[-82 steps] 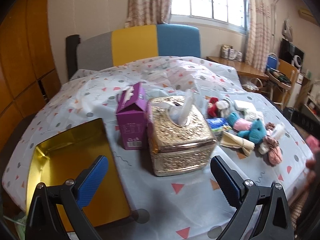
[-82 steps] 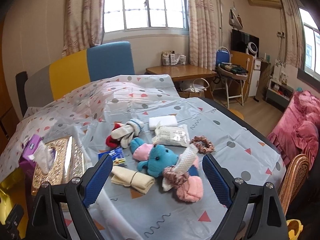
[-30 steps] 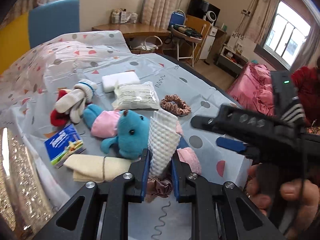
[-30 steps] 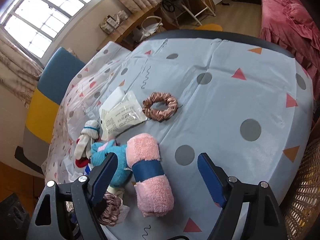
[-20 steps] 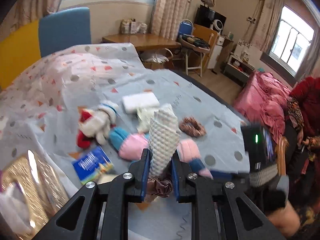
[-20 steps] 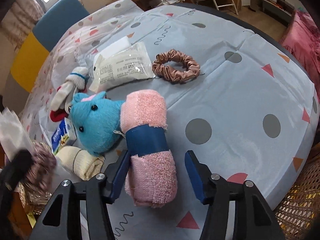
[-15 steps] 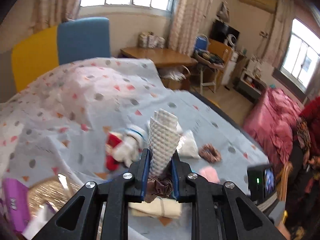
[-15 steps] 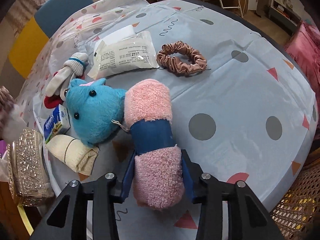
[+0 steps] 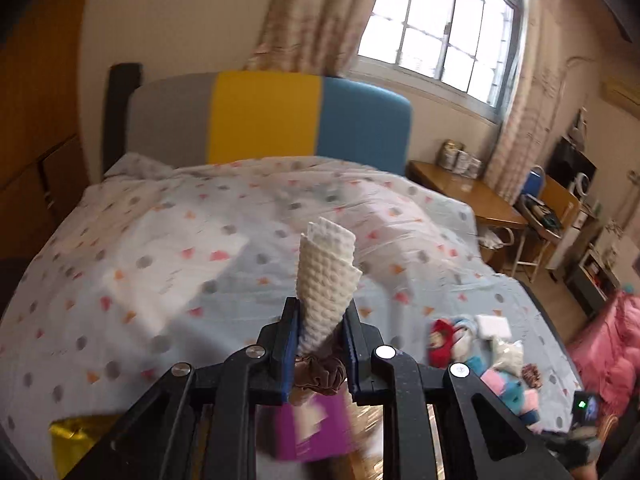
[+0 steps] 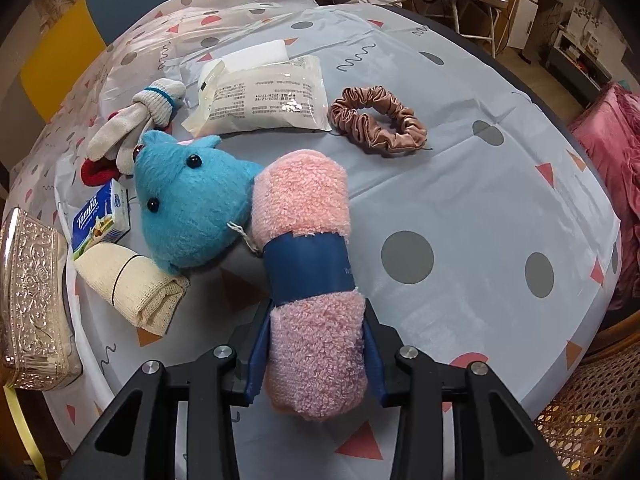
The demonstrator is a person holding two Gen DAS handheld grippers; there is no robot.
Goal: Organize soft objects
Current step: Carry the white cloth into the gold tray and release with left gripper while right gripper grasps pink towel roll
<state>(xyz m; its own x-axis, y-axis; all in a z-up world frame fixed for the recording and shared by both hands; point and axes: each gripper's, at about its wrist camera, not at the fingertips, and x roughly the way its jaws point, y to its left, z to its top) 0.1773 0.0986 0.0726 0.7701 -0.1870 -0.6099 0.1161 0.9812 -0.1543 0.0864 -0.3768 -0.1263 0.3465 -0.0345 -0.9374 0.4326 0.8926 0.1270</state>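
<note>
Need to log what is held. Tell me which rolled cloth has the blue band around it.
The pink rolled towel, clamped in the right gripper. The white waffle roll in the left gripper and the cream roll lack one.

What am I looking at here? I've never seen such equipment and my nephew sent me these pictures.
No robot: a person holds a two-finger clamp in each hand, each carrying a forward-looking fisheye camera. The left hand-held gripper is shut on a rolled white waffle-weave cloth bound by a brown scrunchie, lifted above the patterned tablecloth. The right hand-held gripper squeezes a rolled pink towel with a blue band. Beside it lie a blue plush toy, a cream rolled cloth, a pink satin scrunchie and a white sealed packet.
</note>
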